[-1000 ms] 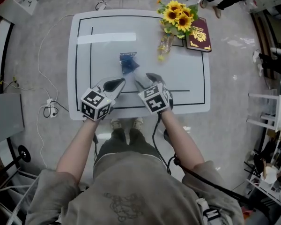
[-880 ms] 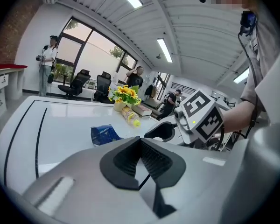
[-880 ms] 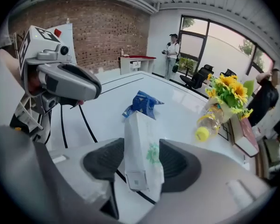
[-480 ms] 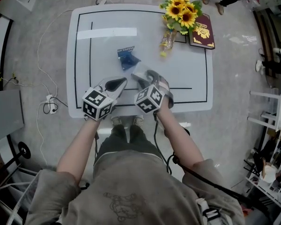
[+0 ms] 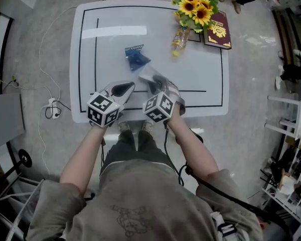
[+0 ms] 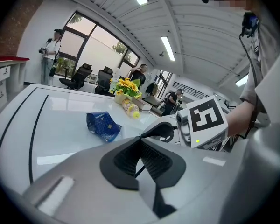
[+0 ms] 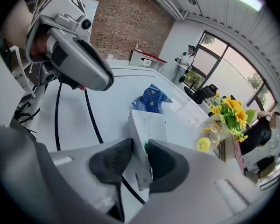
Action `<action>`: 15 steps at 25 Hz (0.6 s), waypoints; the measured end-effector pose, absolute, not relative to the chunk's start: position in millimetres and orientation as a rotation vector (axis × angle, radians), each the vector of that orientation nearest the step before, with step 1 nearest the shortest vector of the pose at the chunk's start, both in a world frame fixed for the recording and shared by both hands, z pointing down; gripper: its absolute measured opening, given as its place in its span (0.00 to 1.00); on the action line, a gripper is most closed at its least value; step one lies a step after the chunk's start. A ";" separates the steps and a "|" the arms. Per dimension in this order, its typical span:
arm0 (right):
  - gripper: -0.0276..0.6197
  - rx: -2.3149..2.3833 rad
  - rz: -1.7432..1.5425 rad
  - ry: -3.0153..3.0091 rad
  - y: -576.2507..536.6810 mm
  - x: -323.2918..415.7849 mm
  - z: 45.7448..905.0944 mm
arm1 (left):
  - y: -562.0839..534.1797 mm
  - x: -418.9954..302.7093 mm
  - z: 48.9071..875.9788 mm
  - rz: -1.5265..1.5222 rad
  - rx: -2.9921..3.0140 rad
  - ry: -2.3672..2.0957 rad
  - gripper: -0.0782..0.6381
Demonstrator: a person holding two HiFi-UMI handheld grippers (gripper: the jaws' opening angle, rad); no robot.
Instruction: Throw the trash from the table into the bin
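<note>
Toward the table's (image 5: pixel 85 44) near side, the right gripper (image 7: pixel 139 148) has just been closing and now pinches a white box (image 7: pixel 147 125), with a blue wrapper (image 5: pixel 136 58) lying just beyond. Beside it, the left gripper (image 6: pixel 140 139) hangs empty with its jaws pressed together. Sunflowers (image 5: pixel 194 8), a bottle (image 5: pixel 179 38) and a red book (image 5: pixel 219 30) crowd the far right corner.

One blue snack wrapper (image 5: pixel 136 57), one white carton (image 7: pixel 148 121), one plastic bottle (image 5: pixel 178 38) (yellow cap), one sunflower bunch (image 5: pixel 195 11), one maroon book (image 5: pixel 218 31), one white table (image 5: pixel 110 59)
</note>
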State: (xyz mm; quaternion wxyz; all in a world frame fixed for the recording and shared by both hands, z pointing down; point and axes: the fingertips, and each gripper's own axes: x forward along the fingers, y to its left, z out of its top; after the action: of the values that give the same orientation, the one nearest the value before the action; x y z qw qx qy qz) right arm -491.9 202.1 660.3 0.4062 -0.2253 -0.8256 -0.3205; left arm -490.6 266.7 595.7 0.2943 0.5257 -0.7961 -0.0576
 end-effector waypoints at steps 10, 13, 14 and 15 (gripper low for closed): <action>0.17 -0.617 -0.788 -2.082 202.4 -489.1 655.9 | 274.0 -483.6 598.7 -0.163 1.372 -2.123 0.11; 0.16 -0.626 -0.786 -2.085 202.0 -488.5 656.1 | 276.3 -483.2 599.4 -0.162 1.364 -2.128 0.11; 0.15 -0.631 -0.786 -2.082 202.4 -488.0 656.5 | 277.0 -482.8 599.4 -0.161 1.362 -2.129 0.11; 0.15 -0.635 -0.786 -2.079 202.8 -487.4 656.8 | 277.6 -482.1 599.3 -0.162 1.360 -2.130 0.11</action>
State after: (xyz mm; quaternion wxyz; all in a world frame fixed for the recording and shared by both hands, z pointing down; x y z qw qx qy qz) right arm -487.4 202.8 656.8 0.4033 -0.2516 -0.8229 -0.3112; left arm -482.1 277.6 599.3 0.3000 0.5125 -0.8023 -0.0610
